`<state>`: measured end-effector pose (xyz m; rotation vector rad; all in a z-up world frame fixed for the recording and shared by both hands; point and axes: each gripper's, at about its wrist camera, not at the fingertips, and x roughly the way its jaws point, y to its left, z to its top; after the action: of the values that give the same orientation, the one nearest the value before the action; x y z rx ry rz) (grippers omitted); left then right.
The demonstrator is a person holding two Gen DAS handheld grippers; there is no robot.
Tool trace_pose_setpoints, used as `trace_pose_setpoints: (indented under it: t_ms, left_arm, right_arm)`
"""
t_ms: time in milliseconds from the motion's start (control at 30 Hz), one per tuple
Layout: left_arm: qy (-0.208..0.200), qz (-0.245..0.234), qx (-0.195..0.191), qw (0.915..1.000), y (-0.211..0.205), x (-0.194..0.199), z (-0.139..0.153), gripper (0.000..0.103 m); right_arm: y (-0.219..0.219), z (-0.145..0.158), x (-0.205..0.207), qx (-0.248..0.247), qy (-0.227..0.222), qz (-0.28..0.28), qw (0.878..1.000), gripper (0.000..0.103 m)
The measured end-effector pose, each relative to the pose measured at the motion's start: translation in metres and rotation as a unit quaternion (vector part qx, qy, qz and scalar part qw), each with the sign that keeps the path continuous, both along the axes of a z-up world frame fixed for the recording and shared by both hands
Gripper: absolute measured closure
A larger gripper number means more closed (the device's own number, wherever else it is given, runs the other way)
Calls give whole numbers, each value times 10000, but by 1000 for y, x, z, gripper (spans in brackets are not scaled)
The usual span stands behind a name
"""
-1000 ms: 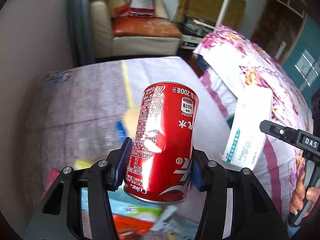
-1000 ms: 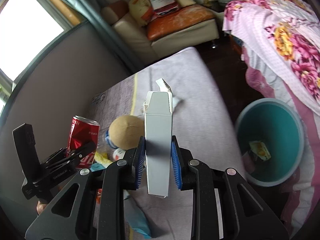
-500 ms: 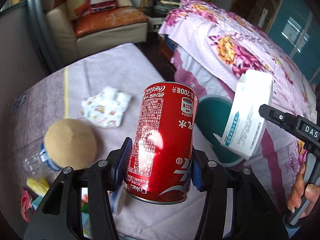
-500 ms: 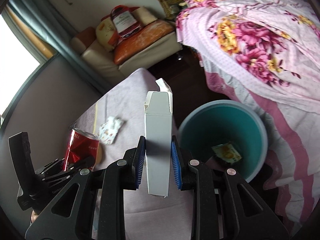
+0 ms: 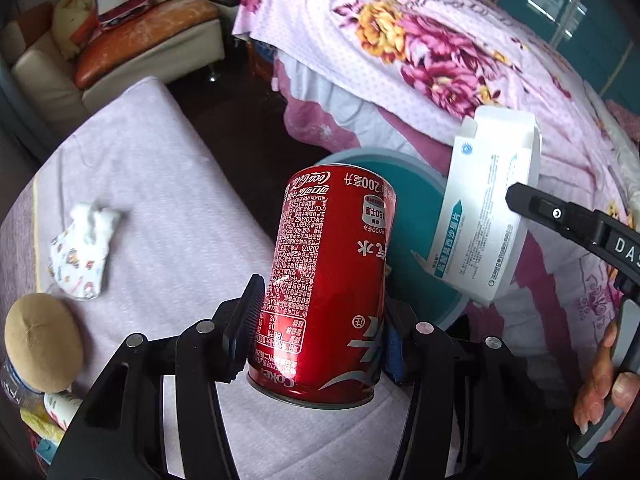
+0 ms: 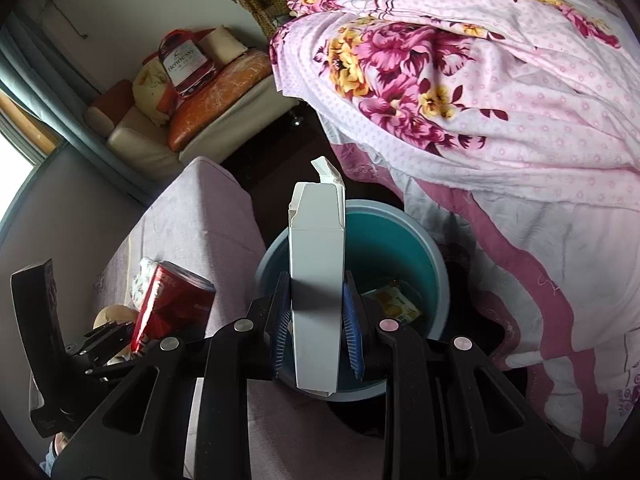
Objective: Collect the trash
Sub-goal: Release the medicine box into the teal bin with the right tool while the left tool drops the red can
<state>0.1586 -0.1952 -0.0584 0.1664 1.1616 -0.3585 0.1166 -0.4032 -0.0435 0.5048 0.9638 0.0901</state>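
Ahead of both grippers, the teal bin is waiting while the left gripper is pinching the red can and the right gripper is clamping the white carton for dropping.

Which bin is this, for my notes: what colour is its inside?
Teal inside the bin, with a grey-blue rim; clearest in the right wrist view.

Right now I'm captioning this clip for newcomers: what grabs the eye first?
A shiny red metal cola can, clamped in the left gripper, fills the left wrist view. Beside it, the right gripper pinches a tall white cardboard box over the round teal plastic bin, next to a bed's pink floral bedspread.
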Motion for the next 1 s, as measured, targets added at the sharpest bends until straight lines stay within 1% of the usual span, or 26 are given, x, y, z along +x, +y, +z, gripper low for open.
trace_pose_setpoints:
  t_ms: [133,267,333,400,467,667,867,967,1000]
  left_arm:
    - [150,-125,94,9998,-15,6,-14,50]
    - [218,-154,156,9995,-22,9,-22,49]
    - [226,-166,166,9995,-23,9,-23,46]
    - [206,-164,181,9995,-23,9,-24,38]
    - [175,-146,173,9996,-22,9,-23,34]
    - [177,-48,84,9998,-11,7,-18,34]
    - [246,105,-91,9996,4,4,-15,33]
    - [202,164,-123,9996,10,-1,-13,16]
    - [143,189,-122,9996,12,-3,-11,15]
  right_arm:
    - [-6,-7,2,4,79,-48,10000,79]
    - [-7,-11,2,-16,153,-70,9999,79]
    - [-6,-12,3,-41,184,-66,9998,79]
    - [-5,-14,3,-61,218,-62,9997,79]
    - [-4,-15,4,-67,234,-61,9997,79]
    - [4,-16,9,-111,278,-6,9996,79]
    - [11,-17,13,-183,357,31,9992,79]
    - [14,-17,14,-229,396,38,9989,79]
    - [15,-17,14,-250,406,43,9989,79]
